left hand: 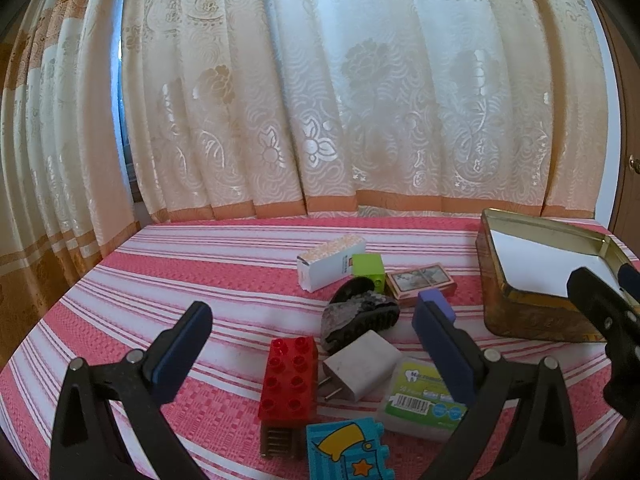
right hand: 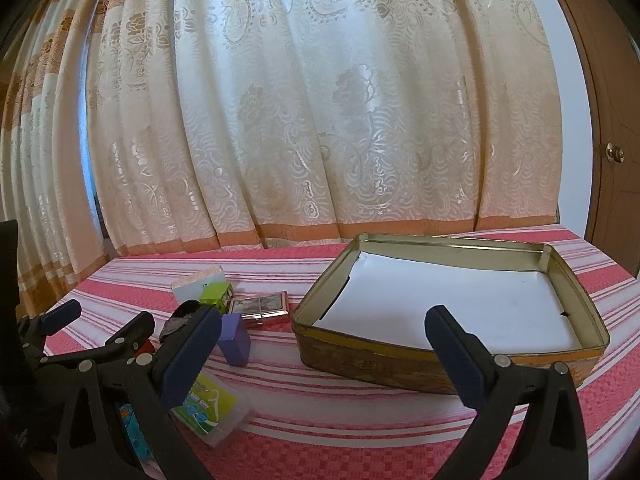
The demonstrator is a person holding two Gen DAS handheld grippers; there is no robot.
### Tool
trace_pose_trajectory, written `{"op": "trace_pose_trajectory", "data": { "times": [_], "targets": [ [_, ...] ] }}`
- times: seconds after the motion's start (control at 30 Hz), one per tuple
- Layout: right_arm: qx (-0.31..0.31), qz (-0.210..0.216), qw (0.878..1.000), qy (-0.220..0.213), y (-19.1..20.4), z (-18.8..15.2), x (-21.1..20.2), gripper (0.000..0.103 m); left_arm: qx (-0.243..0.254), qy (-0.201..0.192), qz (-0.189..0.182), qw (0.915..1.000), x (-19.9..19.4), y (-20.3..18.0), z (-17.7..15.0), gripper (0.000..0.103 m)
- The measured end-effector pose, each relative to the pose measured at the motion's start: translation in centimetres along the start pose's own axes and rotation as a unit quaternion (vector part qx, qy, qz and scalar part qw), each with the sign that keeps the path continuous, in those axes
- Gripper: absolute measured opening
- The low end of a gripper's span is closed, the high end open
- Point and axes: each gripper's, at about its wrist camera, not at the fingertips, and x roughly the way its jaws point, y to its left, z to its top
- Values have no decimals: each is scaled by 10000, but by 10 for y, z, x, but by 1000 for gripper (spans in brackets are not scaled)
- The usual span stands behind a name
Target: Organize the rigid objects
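Note:
My left gripper (left hand: 316,312) stands open above a cluster of small objects on the striped cloth. Between its fingers lie a red brick (left hand: 290,380), a white charger (left hand: 362,366), a dark toy tank (left hand: 360,316) and a green-labelled floss box (left hand: 424,400). A blue picture brick (left hand: 348,450) sits nearest the camera. Farther back are a white carton (left hand: 332,262), a green block (left hand: 368,266) and a pink card box (left hand: 420,282). My right gripper (right hand: 324,316) is open and holds nothing, in front of the open tin (right hand: 440,364), which holds only white paper. A purple block (right hand: 236,340) stands left of the tin.
The table's pink and white striped cloth (right hand: 360,432) runs back to a cream patterned curtain (right hand: 320,120). A brown wooden door with a knob (right hand: 614,154) is at the right. In the left wrist view the tin (left hand: 520,312) sits at the right, with my right gripper's finger (left hand: 592,292) before it.

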Motion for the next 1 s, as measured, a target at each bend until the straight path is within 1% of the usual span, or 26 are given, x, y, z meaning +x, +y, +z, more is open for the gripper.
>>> {"op": "trace_pose_trajectory", "data": {
  "times": [0.6,1.0],
  "targets": [
    [-40,20,10000,-8,1,0,0,103,3,3,-1,10000,0,0,0,103],
    [-78,45,10000,-2,4,-1,0,103,-25,24,-77,10000,0,-1,-2,103]
  ]
}}
